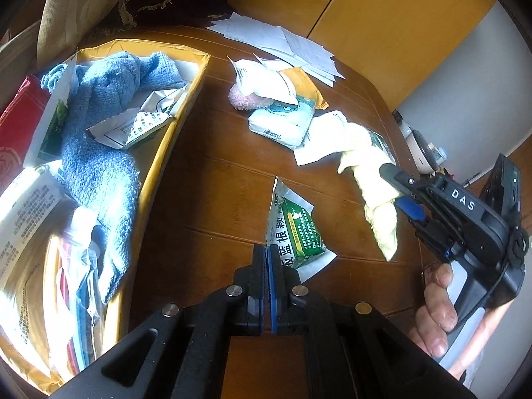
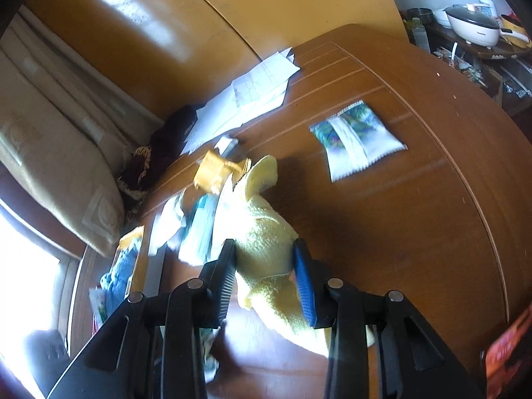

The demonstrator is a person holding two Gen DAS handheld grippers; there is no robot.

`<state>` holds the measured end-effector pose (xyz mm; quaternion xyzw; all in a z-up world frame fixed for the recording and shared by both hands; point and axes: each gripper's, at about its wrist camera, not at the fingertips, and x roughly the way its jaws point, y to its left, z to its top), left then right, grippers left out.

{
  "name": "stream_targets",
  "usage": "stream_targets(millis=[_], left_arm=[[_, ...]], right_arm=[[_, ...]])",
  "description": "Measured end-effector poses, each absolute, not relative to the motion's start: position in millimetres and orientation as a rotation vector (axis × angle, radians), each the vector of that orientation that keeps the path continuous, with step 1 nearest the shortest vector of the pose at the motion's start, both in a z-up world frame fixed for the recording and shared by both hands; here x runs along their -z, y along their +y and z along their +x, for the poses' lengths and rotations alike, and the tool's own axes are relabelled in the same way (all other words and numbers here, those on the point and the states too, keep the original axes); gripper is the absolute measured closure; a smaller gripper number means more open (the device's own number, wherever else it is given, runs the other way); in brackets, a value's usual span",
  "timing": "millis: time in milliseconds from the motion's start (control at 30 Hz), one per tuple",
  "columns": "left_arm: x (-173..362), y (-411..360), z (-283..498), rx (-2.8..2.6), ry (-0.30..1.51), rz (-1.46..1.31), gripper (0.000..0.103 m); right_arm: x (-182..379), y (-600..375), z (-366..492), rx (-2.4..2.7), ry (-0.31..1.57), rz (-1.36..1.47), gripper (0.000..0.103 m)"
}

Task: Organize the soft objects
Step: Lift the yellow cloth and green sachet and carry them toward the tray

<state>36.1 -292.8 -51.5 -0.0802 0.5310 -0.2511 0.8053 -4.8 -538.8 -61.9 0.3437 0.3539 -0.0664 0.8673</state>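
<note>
My right gripper [image 2: 264, 267] is shut on a pale yellow towel [image 2: 266, 232], which hangs from it above the table; it also shows in the left wrist view [image 1: 375, 199] with the right gripper [image 1: 397, 188] at the right. My left gripper [image 1: 267, 256] is shut and empty, low over the brown table [image 1: 206, 199], just beside a green-and-white sachet [image 1: 294, 229]. A yellow box [image 1: 163, 153] at the left holds a blue towel [image 1: 99, 153] and packets. A pink fluffy thing [image 1: 247, 99] lies partly under packets at the far middle.
White papers [image 1: 282, 46] lie at the table's far edge. A light blue tissue pack [image 1: 282, 123] and white packets sit mid-table. A shiny sachet [image 2: 355, 139] lies alone on the right part. A red bag [image 1: 16, 129] is left of the box. A cooker [image 2: 472, 26] stands on a side shelf.
</note>
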Motion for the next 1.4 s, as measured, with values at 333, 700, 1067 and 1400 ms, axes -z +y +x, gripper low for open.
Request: stream_targets(millis=[333, 700, 1067, 1400], left_arm=[[51.2, -295.6, 32.4, 0.548, 1.130, -0.149, 0.102], [48.9, -296.6, 34.0, 0.573, 1.124, -0.171, 0.061], [61.8, -311.0, 45.6, 0.529, 1.091, -0.127, 0.100], [42.4, -282.8, 39.6, 0.612, 1.094, -0.270, 0.101]], right_arm=[[53.6, -519.7, -46.9, 0.246, 0.684, 0.688, 0.070], [59.2, -496.8, -55.7, 0.197, 0.719, 0.672, 0.070], [66.8, -487.0, -60.8, 0.165, 0.728, 0.676, 0.070], [55.5, -482.8, -70.3, 0.152, 0.650, 0.698, 0.069]])
